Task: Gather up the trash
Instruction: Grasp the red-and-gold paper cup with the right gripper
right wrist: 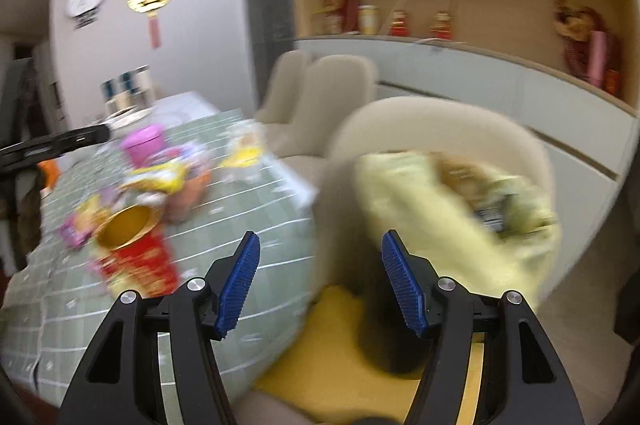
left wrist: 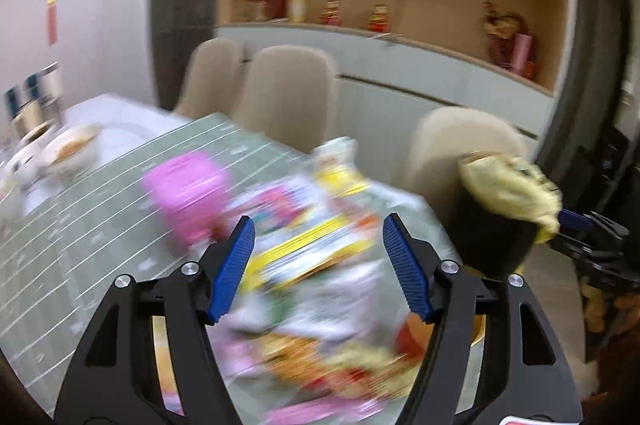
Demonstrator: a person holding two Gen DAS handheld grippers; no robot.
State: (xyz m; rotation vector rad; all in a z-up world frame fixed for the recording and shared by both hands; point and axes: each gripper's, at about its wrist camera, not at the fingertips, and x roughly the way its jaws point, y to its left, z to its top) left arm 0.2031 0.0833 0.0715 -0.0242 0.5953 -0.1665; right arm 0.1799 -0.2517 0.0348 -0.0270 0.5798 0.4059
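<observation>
Both grippers point(left wrist: 318, 249) point(right wrist: 320, 265) agape, empty; red cup point(right wrist: 136, 253) toppled, mouth up-left.

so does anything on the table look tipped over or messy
Yes. A red cup with a gold inside lies on its side on the green checked tablecloth, its mouth open toward the camera. Behind it, colourful wrappers are heaped loosely around a pink container. Blur hides finer detail.

Between the left gripper point(left wrist: 318, 245) fingers, piled wrappers point(left wrist: 308, 257) crowd the table; bare tablecloth point(left wrist: 80, 225) lies left of them. Ahead of the right gripper point(right wrist: 320, 275), the trash bin point(right wrist: 452, 193) blocks the way, the chair point(right wrist: 440, 121) behind it.
</observation>
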